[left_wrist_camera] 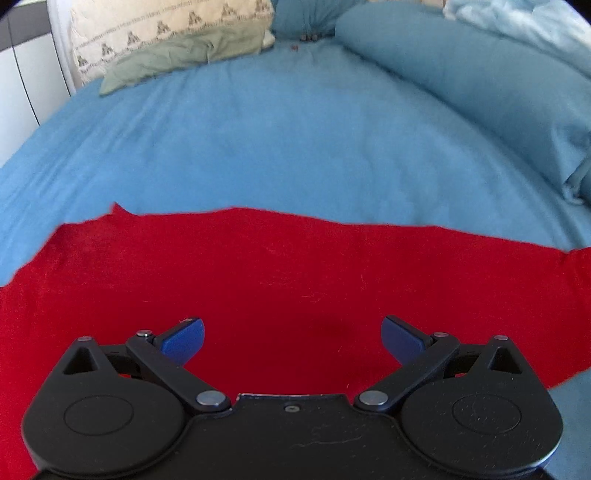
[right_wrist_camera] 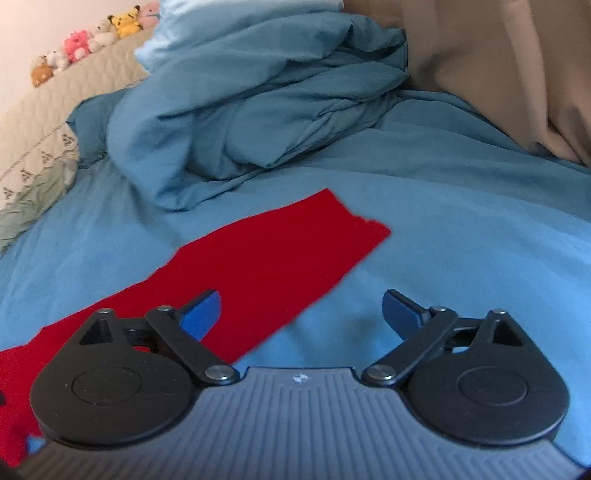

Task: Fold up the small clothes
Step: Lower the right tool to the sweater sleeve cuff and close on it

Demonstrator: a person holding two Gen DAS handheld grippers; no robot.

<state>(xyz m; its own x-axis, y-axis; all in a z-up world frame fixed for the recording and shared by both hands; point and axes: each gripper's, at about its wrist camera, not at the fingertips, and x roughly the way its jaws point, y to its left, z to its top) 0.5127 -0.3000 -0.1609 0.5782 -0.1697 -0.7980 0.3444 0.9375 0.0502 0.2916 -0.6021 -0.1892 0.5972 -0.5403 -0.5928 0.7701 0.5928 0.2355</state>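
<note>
One red cloth [left_wrist_camera: 280, 280] lies flat on your blue bed sheet [left_wrist_camera: 280, 140], with two claws spread wide above it.

You hold the left claw [left_wrist_camera: 292, 334] over the cloth, its fingers apart and gripping nothing; the cloth's long axis runs straight across that view. Your right claw [right_wrist_camera: 302, 310] is also spread and holds nothing, straddling the cloth's right edge, where the red strip [right_wrist_camera: 266, 254] slants up and away toward one bunched blue duvet [right_wrist_camera: 258, 110]. One patterned pillow [left_wrist_camera: 162, 33] sits far left.

Both wrist views look low and forward across the blue bed sheet [left_wrist_camera: 295, 147], close above the shared red garment [right_wrist_camera: 266, 254].
</note>
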